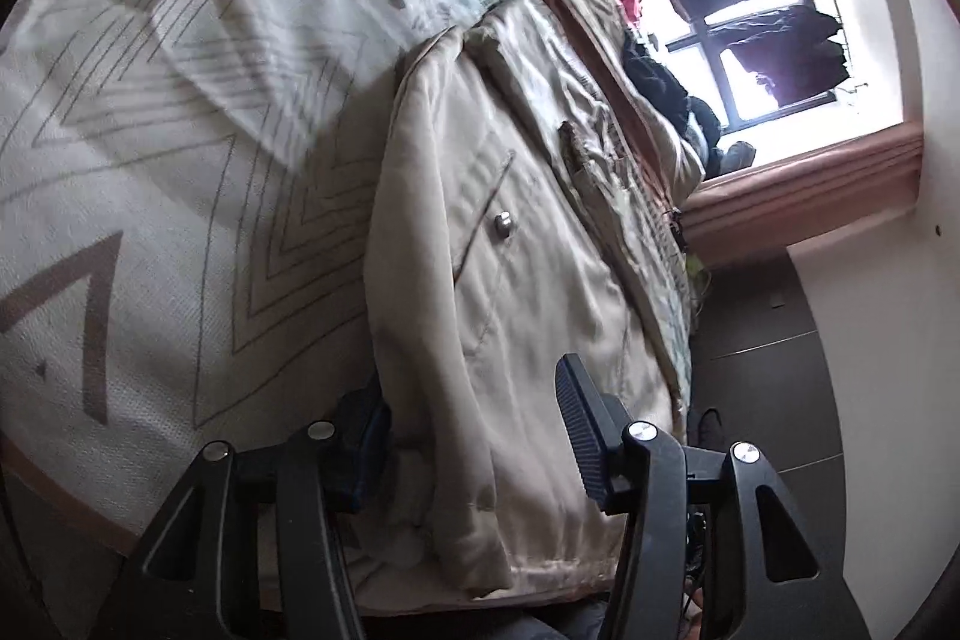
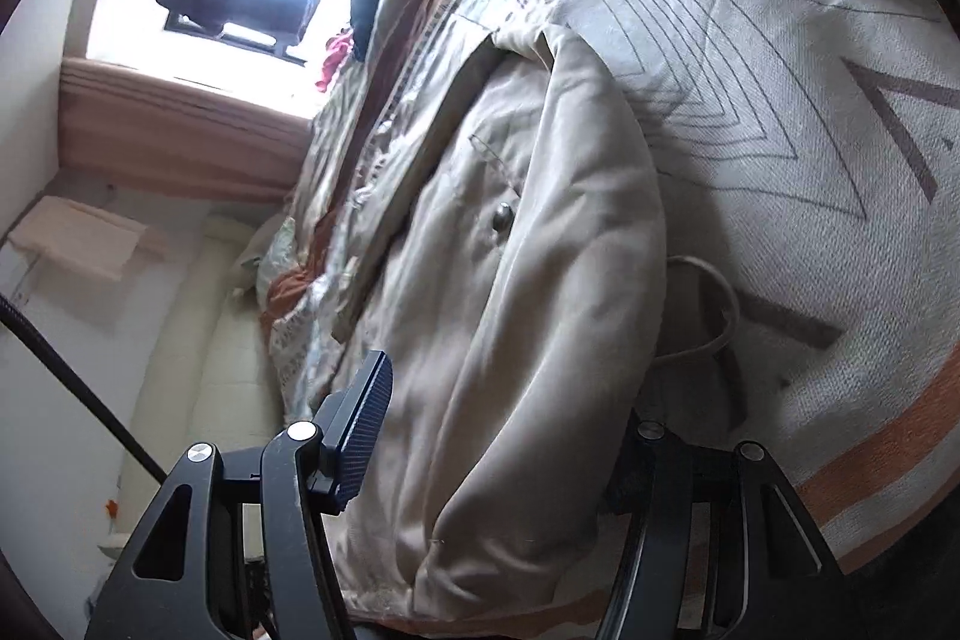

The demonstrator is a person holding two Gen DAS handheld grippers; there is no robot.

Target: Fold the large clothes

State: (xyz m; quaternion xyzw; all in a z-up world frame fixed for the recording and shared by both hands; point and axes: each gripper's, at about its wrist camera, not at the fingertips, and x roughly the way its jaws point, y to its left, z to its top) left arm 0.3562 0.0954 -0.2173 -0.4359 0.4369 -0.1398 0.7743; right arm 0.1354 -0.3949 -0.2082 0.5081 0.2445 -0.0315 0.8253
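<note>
A beige jacket (image 1: 510,250) with a metal snap button (image 1: 503,223) lies folded lengthwise on a patterned bedspread (image 1: 150,160). My left gripper (image 1: 474,436) straddles its near end. The left pad (image 1: 360,436) is tucked against the fabric's edge and the right pad (image 1: 585,436) presses its other side, so it is shut on the thick bundle. In the right wrist view the same jacket (image 2: 510,280) fills the middle. My right gripper (image 2: 498,448) is shut on it too. Its left pad (image 2: 360,430) shows, and its right finger is hidden under the cloth. A beige drawstring (image 2: 720,304) loops out beside the jacket.
A bright window (image 1: 750,28) with dark clothes hanging in front of it lies beyond the bed. A rumpled quilt (image 2: 360,130) runs along the bed's far side. Dark floor tiles (image 1: 768,370) lie past the bed's edge. A black cable (image 2: 60,358) crosses the white wall.
</note>
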